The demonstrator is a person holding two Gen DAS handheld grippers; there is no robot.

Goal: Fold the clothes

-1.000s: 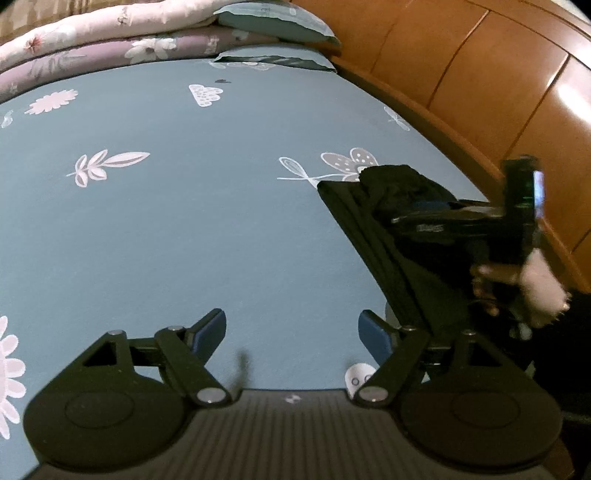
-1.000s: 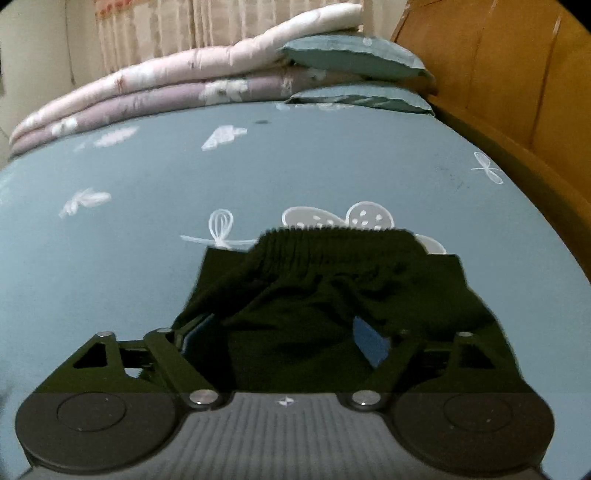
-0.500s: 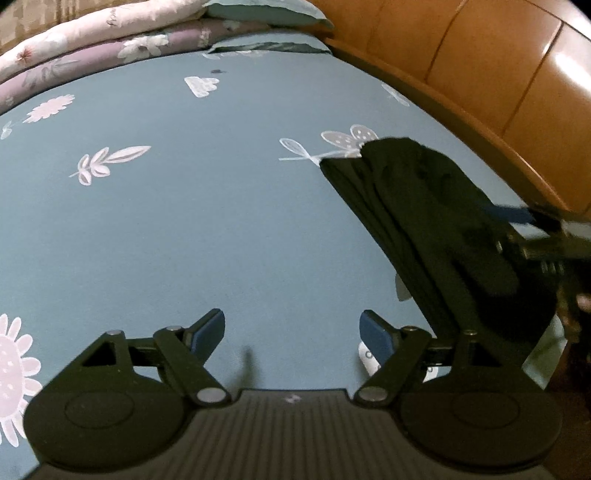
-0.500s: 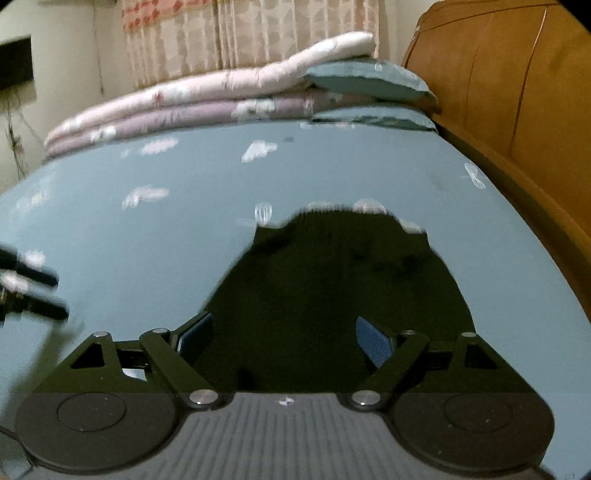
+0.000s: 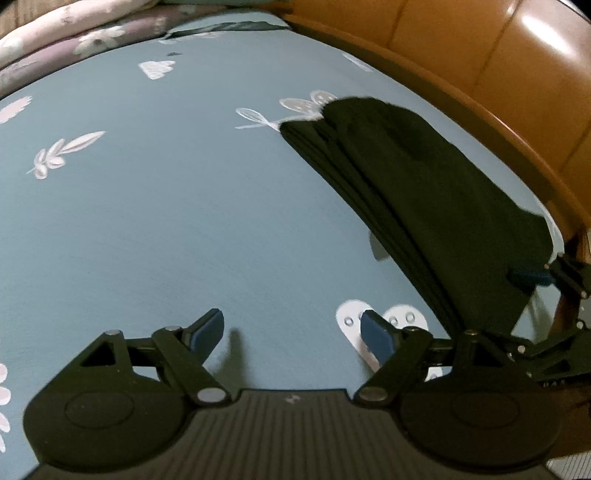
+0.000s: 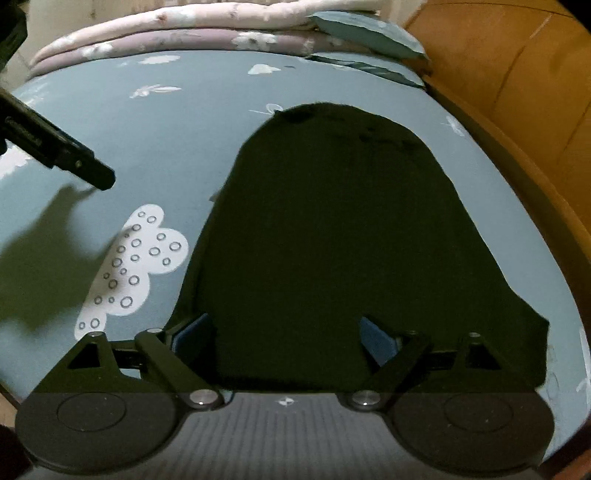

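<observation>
Blue patterned bedsheet (image 5: pixel 184 221), wooden headboard (image 5: pixel 498 85), folded quilts (image 6: pixel 184 33) behind.

No readable text, label, brand or number shows anywhere

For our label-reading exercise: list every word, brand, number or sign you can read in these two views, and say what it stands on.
No readable words or numbers anywhere.
Left gripper: a small pale mark on its ribbed body, too small to read.
Right gripper: the same kind of small mark, unreadable.
Bedsheet: printed leaves and clouds only, no text.
Dark garment: no label visible.
</observation>
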